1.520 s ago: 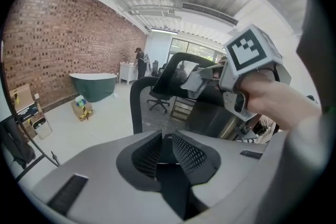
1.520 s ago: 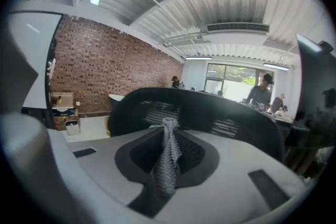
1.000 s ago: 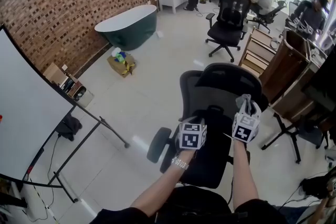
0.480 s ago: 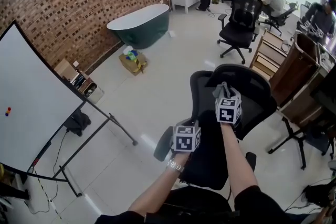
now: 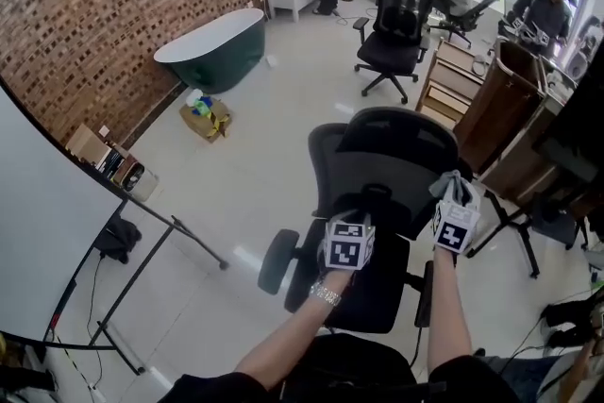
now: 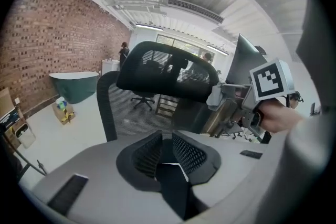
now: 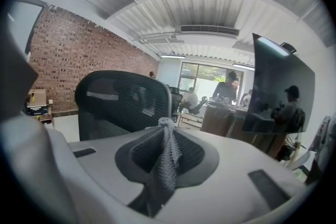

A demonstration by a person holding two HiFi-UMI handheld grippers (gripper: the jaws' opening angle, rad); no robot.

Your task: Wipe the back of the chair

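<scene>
The right gripper (image 5: 455, 199) is clamped on a grey cloth (image 7: 168, 157) and raised at the right edge of the black mesh chair back (image 5: 382, 160), likely placed for wiping. The left gripper (image 6: 167, 148), jaws narrowly apart and empty, hovers low behind the back.

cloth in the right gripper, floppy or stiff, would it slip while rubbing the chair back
Probably floppy: the cloth bunches and folds in the shut jaws of the right gripper. Its open knit looks light and likely grippy against the mesh chair back.
</scene>
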